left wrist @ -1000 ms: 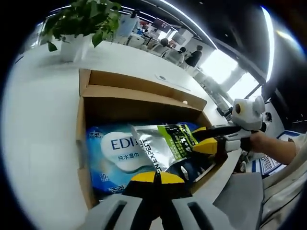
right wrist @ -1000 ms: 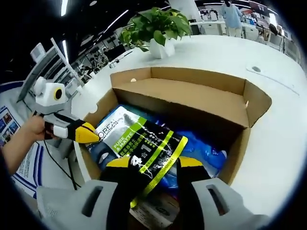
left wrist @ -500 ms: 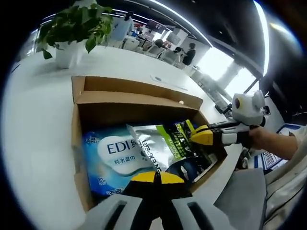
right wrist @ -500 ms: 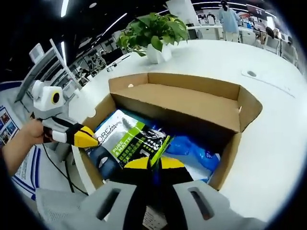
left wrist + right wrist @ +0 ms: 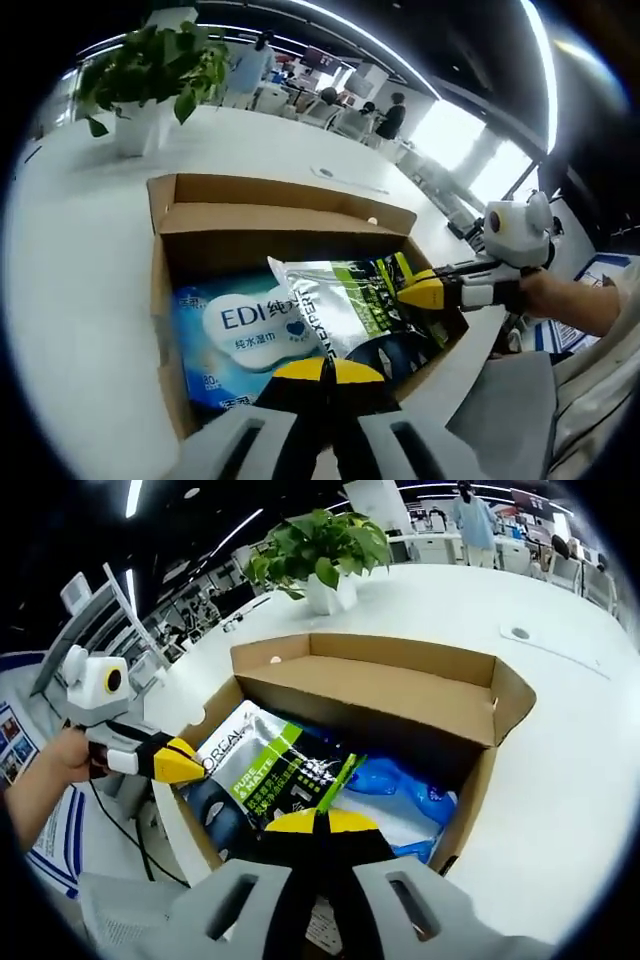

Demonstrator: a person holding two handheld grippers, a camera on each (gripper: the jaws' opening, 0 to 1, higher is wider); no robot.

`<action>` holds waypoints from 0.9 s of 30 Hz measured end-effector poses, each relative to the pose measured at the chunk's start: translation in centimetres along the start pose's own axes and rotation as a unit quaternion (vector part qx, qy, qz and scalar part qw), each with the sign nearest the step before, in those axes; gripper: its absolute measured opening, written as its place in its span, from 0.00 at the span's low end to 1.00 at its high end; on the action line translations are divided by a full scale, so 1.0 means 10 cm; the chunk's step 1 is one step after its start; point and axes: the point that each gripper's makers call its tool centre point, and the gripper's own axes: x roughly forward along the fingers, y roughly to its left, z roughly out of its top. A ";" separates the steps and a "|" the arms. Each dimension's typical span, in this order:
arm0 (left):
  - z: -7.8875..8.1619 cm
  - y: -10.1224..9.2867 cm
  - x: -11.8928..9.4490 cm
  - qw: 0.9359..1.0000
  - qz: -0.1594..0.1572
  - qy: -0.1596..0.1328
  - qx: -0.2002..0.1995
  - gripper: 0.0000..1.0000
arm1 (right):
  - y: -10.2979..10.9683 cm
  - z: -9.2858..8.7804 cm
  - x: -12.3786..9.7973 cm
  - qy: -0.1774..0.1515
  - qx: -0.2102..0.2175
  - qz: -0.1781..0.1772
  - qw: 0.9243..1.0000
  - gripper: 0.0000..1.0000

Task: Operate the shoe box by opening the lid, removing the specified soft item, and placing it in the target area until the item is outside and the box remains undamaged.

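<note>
On the white worktop [image 5: 70, 290] sits the open cardboard shoe box [image 5: 160, 290], lid flap folded back behind it, contents exposed. Inside lies a blue wet-wipes pack [image 5: 235, 325] marked "EDI", flat on the box floor toward the plant side. Over it rests a silver, black and green pouch [image 5: 335, 305], the soft item, tilted with one end raised toward the box's near corner. Right gripper view: same box [image 5: 400, 695], pouch [image 5: 265, 775] printed "L'OREAL" and "PURE & MATTE", blue pack [image 5: 400, 790] showing beside and under it. Right gripper [image 5: 318, 820] has yellow tips pressed together over the green edge of the pouch, jaws closed with no gap visible; the pouch edge appears pinched between them, though the contact point is partly hidden by the tips. Seen from the left gripper view, that right gripper [image 5: 415, 293] comes in from the side, held in a hand [image 5: 560, 300], its yellow tip touching the pouch's raised end at the box corner. Left gripper [image 5: 323, 370] has its yellow tips closed together at the box's near wall, holding nothing I can make out. In the right gripper view it [image 5: 178, 761] sits at the box's outer edge, tip just beside the pouch. Potted plant [image 5: 150, 70] stands on the worktop beyond the box, well apart. People stand far off in the office background.
</note>
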 end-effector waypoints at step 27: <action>0.27 -0.61 0.22 0.999 -0.021 0.005 0.045 0.00 | -0.31 0.28 -0.67 -0.048 0.003 -0.024 0.999 0.00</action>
